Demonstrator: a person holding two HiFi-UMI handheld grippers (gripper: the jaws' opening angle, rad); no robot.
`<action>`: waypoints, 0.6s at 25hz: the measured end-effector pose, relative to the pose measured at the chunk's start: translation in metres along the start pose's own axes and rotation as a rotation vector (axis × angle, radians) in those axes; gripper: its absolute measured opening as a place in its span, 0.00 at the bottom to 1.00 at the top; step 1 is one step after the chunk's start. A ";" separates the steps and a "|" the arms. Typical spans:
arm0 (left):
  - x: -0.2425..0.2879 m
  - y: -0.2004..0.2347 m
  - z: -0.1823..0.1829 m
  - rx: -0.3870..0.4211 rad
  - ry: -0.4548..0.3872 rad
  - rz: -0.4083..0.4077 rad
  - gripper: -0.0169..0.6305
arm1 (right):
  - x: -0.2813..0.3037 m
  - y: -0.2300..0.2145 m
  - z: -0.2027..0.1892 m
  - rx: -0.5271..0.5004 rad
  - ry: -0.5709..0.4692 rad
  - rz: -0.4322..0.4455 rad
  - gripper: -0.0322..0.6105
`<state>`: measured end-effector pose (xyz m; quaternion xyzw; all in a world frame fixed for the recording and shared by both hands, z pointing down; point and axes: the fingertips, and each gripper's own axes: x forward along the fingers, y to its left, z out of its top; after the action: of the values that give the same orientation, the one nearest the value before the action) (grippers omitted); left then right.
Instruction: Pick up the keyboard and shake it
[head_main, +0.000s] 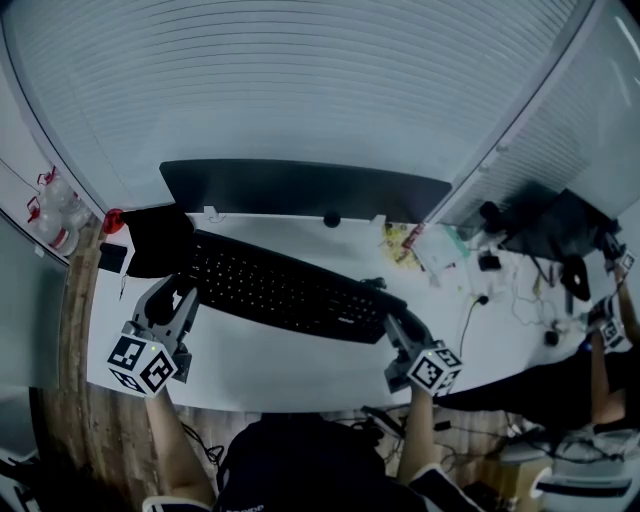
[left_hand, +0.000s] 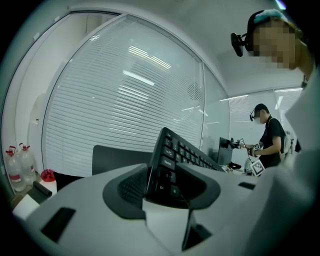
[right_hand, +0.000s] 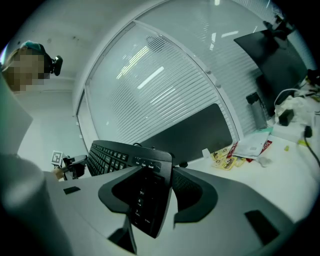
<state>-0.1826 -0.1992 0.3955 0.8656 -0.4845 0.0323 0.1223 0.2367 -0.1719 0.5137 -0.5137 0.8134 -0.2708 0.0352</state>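
A black full-size keyboard (head_main: 285, 290) hangs between two hand-held tools over a white desk (head_main: 300, 365). It runs slantwise in the head view, with its left end nearer the window and its right end nearer the desk's front edge. From above we cannot tell whether it is clear of the surface. The left gripper (head_main: 180, 290) has its jaws set wide and clamped on the keyboard's left end. In the left gripper view the dark pads press on either side of the board, which stands tilted on edge with its keys facing right. The right gripper (head_main: 397, 325) grips the opposite end the same way, and the right gripper view shows the number-pad end wedged between its pads. Just behind the keyboard a wide dark monitor (head_main: 300, 188) stands along the back of the desk, against white slatted blinds (head_main: 300, 80). A black box-shaped object (head_main: 152, 240) sits at the desk's left corner, touching or nearly touching the keyboard's far end. Clear plastic bottles with red caps (head_main: 55, 215) stand beyond it. Yellow printed packets (head_main: 400, 243) lie to the right of the monitor, near a tangle of dark cables and gear (head_main: 545, 245). A second person in a dark shirt (left_hand: 270, 140) stands well apart in the left gripper view. A wooden floor (head_main: 90, 400) shows to the desk's left.
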 end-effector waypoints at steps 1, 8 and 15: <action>0.001 0.001 0.000 0.007 0.001 -0.002 0.31 | 0.001 0.001 -0.001 -0.007 0.002 -0.005 0.33; 0.000 0.007 0.008 0.016 0.000 0.011 0.31 | 0.010 0.003 -0.012 -0.008 0.027 -0.009 0.33; -0.002 0.006 0.025 0.052 -0.016 0.000 0.31 | 0.014 0.013 -0.028 0.002 0.066 -0.004 0.33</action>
<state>-0.1905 -0.2067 0.3724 0.8686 -0.4846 0.0380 0.0961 0.2099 -0.1683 0.5343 -0.5061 0.8129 -0.2883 0.0083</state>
